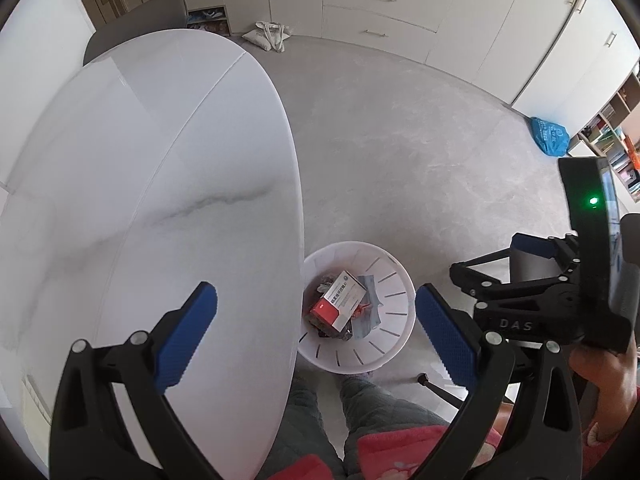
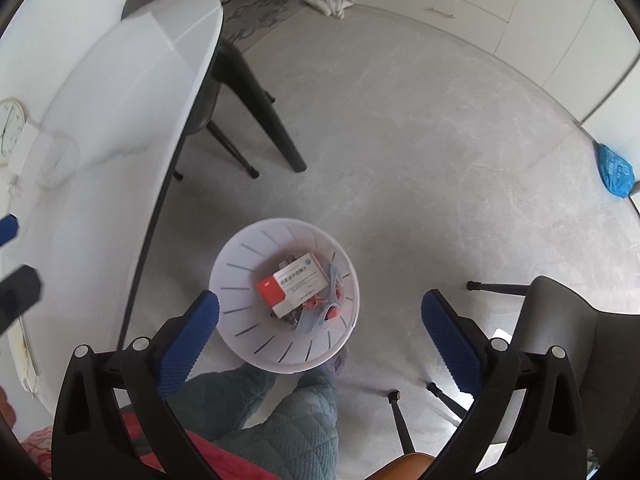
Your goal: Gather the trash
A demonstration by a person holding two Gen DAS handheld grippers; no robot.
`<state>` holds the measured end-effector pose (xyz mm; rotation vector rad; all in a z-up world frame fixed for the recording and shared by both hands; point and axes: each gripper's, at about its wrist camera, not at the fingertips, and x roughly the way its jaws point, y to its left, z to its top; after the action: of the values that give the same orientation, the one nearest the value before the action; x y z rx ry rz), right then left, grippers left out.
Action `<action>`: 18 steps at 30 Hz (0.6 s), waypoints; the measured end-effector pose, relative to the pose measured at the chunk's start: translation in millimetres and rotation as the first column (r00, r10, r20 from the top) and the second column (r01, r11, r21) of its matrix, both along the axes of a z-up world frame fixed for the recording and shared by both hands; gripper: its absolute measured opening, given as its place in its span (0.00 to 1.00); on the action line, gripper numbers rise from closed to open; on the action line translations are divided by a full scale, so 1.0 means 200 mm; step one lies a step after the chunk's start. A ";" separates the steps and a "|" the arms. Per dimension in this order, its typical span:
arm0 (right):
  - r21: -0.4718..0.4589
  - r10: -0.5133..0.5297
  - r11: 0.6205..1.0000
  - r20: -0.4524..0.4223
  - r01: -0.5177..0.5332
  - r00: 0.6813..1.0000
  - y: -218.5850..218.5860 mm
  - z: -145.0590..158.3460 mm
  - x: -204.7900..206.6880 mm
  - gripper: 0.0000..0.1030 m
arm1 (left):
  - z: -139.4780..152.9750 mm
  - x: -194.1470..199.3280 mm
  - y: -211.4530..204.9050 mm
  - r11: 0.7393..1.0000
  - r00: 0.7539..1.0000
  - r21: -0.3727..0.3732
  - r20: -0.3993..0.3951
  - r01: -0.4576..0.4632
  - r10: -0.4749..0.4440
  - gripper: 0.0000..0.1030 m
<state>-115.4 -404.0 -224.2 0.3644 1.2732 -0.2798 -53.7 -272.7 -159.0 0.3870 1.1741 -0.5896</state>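
White slatted waste bin [image 2: 286, 300], standing on the grey floor [image 2: 420, 160] just beside the edge of the white marble-patterned table [image 1: 160, 200]; in the right wrist view it sits between the fingers and ahead of them, nearer the left finger than the right. Contents: one red-and-white carton [image 2: 294, 286] lying flat on top, a crumpled blue face mask [image 2: 320, 322] beneath and to its right, small orange scraps [image 2: 310, 302] against the carton's near edge, and darker litter underneath, too small to identify. Right gripper [image 2: 320, 320]: jaws spread wide, blue pads facing each other, nothing between them but the view down onto the bin. Left gripper [image 1: 316, 328]: jaws likewise spread wide and empty, its left finger over the tabletop, its right finger over the floor, the bin showing in the gap between them and ahead. Beyond the left gripper's right finger, the body of the right gripper appears with a green light lit, held by a hand [image 1: 604, 376]. Below both pairs of jaws: the person's quilted grey-green trouser legs [image 2: 280, 420] and a red garment. Further ahead of the jaws: a blue plastic bag [image 2: 616, 174] on the floor to the right, a pale cloth bag [image 1: 270, 36] near the cabinets.
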 end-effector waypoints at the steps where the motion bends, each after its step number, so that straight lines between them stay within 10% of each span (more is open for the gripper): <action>1: -0.010 -0.008 1.000 0.008 0.008 1.000 -0.01 0.04 -0.02 0.97 | 0.00 -0.01 -0.01 1.000 1.000 -0.003 0.001 0.004 -0.004 0.92; 18: -0.047 -0.025 0.998 0.121 0.031 0.992 0.00 0.41 -0.09 0.97 | 0.26 -0.06 0.01 0.997 0.994 -0.073 0.107 0.031 -0.023 0.92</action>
<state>-133.5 -404.3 -142.2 0.3522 1.1416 -0.3075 -65.5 -270.1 -106.6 0.3665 1.0431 -0.6277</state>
